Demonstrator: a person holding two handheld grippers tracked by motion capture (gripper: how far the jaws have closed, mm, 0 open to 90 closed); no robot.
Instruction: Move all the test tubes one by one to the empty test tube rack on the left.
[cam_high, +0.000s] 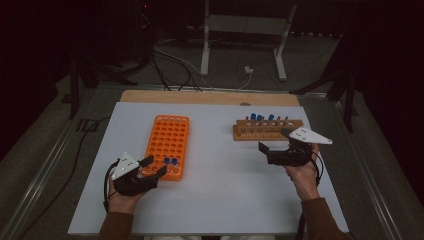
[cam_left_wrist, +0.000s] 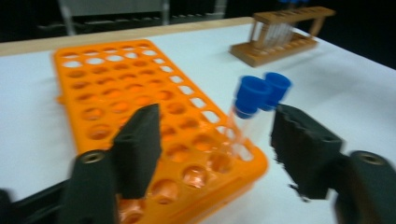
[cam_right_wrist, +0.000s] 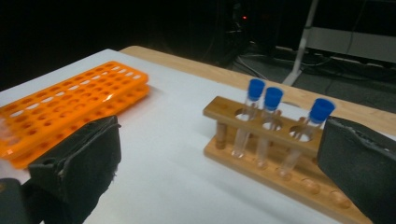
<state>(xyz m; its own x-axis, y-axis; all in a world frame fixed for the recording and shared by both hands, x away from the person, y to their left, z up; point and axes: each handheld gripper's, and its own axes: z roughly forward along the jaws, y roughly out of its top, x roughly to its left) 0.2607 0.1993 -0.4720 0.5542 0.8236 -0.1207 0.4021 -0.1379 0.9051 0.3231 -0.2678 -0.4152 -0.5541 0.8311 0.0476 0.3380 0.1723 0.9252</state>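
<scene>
An orange tube rack (cam_high: 167, 140) lies on the left of the white tabletop (cam_high: 225, 195). Two blue-capped test tubes (cam_high: 170, 161) stand in its near right corner. My left gripper (cam_high: 156, 166) is open at that corner. In the left gripper view the two tubes (cam_left_wrist: 250, 105) stand in the rack (cam_left_wrist: 116, 88) between the spread jaws of my left gripper (cam_left_wrist: 219, 149), touching neither pad. A wooden rack (cam_high: 267, 130) at the right back holds several blue-capped tubes (cam_high: 260, 118). My right gripper (cam_high: 272, 141) hovers open just in front of it. In the right gripper view three tubes (cam_right_wrist: 271, 121) stand in the wooden rack (cam_right_wrist: 261, 140), beyond the empty right gripper (cam_right_wrist: 222, 163).
The tabletop ends in a wooden strip (cam_high: 210, 96) at the far side. Beyond it are cables (cam_high: 170, 60) and a white stand's legs (cam_high: 205, 55) on the dark floor. A metal rail (cam_high: 45, 170) runs along the table's left.
</scene>
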